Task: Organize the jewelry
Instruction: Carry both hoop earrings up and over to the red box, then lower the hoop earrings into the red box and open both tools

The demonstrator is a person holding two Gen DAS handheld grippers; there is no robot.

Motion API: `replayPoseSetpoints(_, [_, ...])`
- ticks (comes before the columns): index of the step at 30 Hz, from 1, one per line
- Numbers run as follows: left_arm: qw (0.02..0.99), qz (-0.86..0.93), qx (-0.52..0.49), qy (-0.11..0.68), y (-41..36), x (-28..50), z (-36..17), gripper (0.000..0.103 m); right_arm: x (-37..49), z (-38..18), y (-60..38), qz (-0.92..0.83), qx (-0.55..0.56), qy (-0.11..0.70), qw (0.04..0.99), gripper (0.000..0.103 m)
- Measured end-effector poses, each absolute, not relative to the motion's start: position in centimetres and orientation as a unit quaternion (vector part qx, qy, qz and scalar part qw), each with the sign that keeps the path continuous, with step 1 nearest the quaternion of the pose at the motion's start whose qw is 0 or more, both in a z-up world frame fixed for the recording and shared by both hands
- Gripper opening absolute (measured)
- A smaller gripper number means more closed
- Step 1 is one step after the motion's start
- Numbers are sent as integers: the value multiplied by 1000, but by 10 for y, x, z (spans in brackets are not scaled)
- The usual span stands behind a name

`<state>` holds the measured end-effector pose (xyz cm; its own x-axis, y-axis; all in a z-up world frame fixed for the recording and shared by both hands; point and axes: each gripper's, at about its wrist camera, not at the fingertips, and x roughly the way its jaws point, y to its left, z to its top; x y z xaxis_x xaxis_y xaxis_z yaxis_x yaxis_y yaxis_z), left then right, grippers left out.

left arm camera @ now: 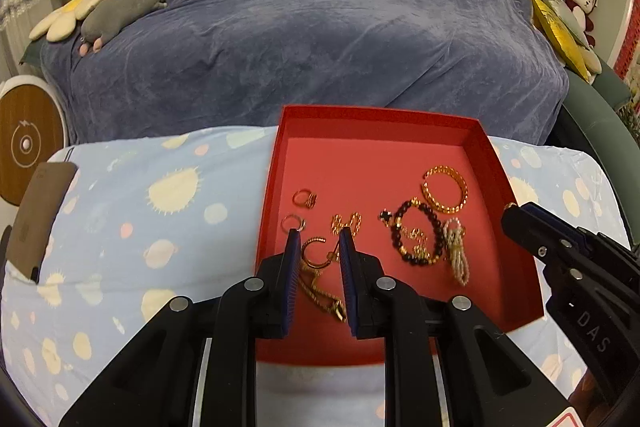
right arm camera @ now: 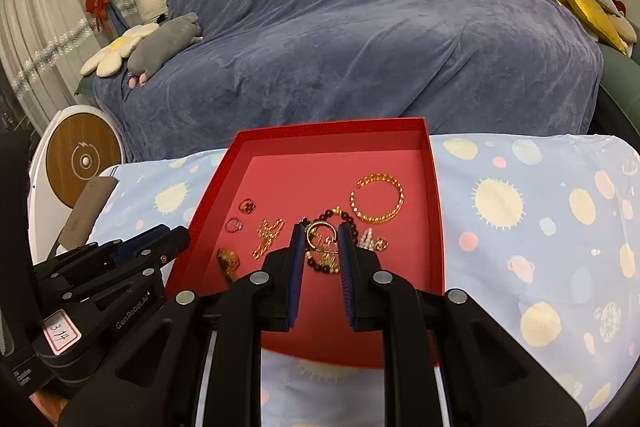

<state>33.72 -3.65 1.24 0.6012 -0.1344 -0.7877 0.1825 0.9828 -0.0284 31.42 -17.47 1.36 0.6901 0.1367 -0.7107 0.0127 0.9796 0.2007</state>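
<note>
Judged from the heap in the red tray (left arm camera: 496, 163), the step is to single out one piece; best come down steeply on a lone item, not the tangle. Left hand-held gripper (left arm camera: 319, 241): jaws slightly parted, empty, hovering over the gold hoop (left arm camera: 314, 251), ring (left arm camera: 294, 223) at its 11 o'clock. Right hand-held gripper (right arm camera: 321, 235): likewise narrow and empty, above the bead bracelet (right arm camera: 349, 217); gold bangle (right arm camera: 378, 199) at 1 o'clock.

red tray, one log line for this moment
red tray: jewelry inside | left tool: above tray, holds nothing | right tool: over bead bracelet, holds nothing
</note>
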Motion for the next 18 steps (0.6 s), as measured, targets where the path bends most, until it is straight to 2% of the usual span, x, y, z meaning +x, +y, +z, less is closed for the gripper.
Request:
replayPoseSetpoints(7, [897,-87,15,434,-40,382,4,17,343,8,-185,45,86,386,918,16])
replayPoseSetpoints(18, [907,-100,10,409,-48,408,-12,17,370,-7,-188,64,79,371,923,16])
